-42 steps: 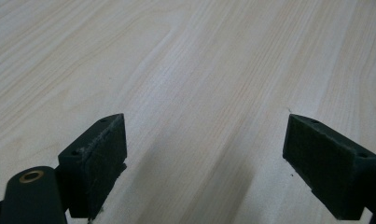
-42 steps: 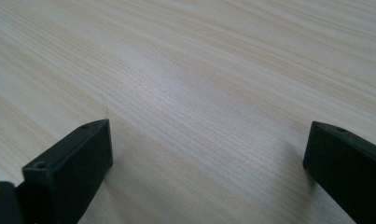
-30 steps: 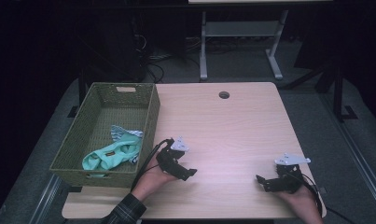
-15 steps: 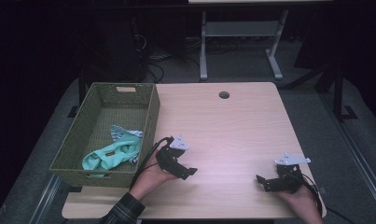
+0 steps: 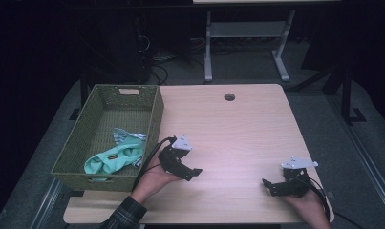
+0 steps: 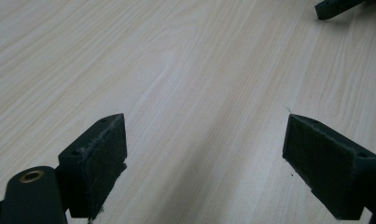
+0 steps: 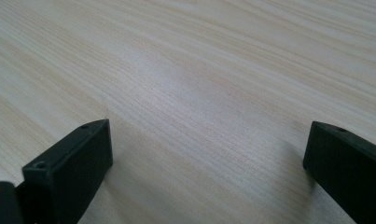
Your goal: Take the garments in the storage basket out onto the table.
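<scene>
— Nothing has shifted since the earlier frame: both tools rest on the worktop [image 5: 238,129], jaws wide apart, gripping nothing.
— And the cloth?
— The teal cloth [image 5: 114,157], crumpled, lies in the green woven basket [image 5: 154,114], just beside the left tool [image 5: 196,172]; the right tool [image 5: 266,183] sits well apart.

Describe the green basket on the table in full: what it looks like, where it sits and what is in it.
The basket is a rectangular, olive-green, woven bin with tall, slightly flared walls and a slot handle cut into its far end. It stands upright at the left edge of the wooden table, its long side running away from the person. Inside, toward the near end, lies a crumpled teal cloth with a striped piece beside it. The left gripper is on the table just right of the basket, not touching it; its cable runs close by the wall.
</scene>
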`<state>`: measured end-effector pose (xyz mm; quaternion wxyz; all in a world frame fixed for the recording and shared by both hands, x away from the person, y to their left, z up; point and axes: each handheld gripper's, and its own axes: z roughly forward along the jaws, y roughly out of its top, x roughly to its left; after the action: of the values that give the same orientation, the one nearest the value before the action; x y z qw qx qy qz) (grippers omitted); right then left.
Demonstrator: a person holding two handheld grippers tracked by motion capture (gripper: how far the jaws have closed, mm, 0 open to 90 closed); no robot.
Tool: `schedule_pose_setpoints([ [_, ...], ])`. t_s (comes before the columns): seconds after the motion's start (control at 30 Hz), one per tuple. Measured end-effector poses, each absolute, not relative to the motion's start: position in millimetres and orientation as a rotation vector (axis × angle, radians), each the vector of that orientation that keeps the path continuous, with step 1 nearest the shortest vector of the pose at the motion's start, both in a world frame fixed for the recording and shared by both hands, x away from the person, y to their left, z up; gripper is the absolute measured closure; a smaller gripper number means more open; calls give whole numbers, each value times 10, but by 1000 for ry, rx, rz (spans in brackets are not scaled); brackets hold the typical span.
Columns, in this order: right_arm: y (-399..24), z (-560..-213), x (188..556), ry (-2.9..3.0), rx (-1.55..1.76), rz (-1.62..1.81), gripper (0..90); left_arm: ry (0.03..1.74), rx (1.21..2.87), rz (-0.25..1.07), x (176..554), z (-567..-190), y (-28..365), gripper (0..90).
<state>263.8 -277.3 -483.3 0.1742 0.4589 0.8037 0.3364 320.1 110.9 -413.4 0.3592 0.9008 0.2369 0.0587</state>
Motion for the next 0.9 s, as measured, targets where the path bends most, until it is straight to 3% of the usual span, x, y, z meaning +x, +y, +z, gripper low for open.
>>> schedule_pose_setpoints([
  [0.9,-2775,-4834,2640,2269,1313,953,8,553,2330,137,3278,-3762,1174,133],
])
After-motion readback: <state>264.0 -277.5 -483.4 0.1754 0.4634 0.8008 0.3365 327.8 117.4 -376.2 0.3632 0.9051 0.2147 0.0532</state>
